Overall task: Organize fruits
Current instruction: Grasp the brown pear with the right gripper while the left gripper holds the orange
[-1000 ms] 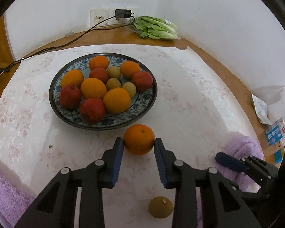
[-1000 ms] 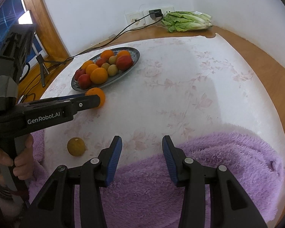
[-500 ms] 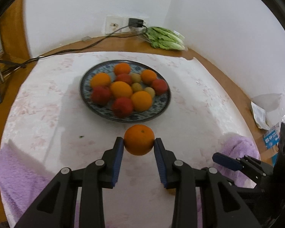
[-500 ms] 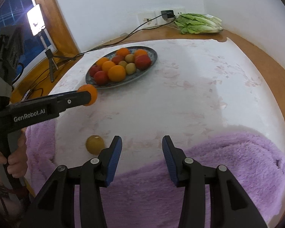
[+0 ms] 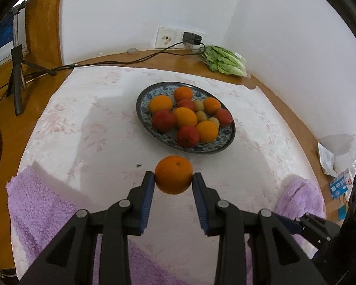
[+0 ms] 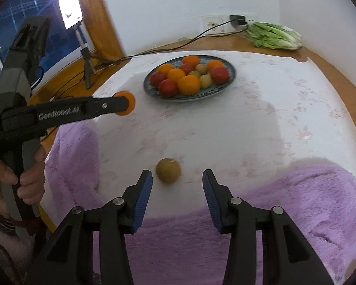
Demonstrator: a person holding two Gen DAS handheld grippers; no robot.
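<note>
My left gripper (image 5: 173, 175) is shut on an orange (image 5: 173, 182) and holds it in the air above the white flowered cloth, short of the blue patterned plate (image 5: 226, 142). The plate carries several oranges, red apples and small yellow-green fruits. In the right wrist view the left gripper (image 6: 124, 103) shows from the side at the left, a hand on its handle and the orange (image 6: 128, 99) at its tip. My right gripper (image 6: 177, 185) stands open. A brownish round fruit (image 6: 168, 170) lies on the cloth just ahead of its tips, nearer the left finger, untouched.
A purple towel (image 6: 296, 201) drapes over the near table edge on both sides. A bag of lettuce (image 5: 226, 60) lies by the back wall near a socket and cable (image 5: 130, 61). A tripod (image 5: 17, 71) stands at the left, and packets (image 5: 339, 185) lie at the right.
The left gripper has drawn back and up with the orange, so the plate looks smaller and farther. The right gripper has swung left, and the brownish fruit now lies just ahead of its fingers.
</note>
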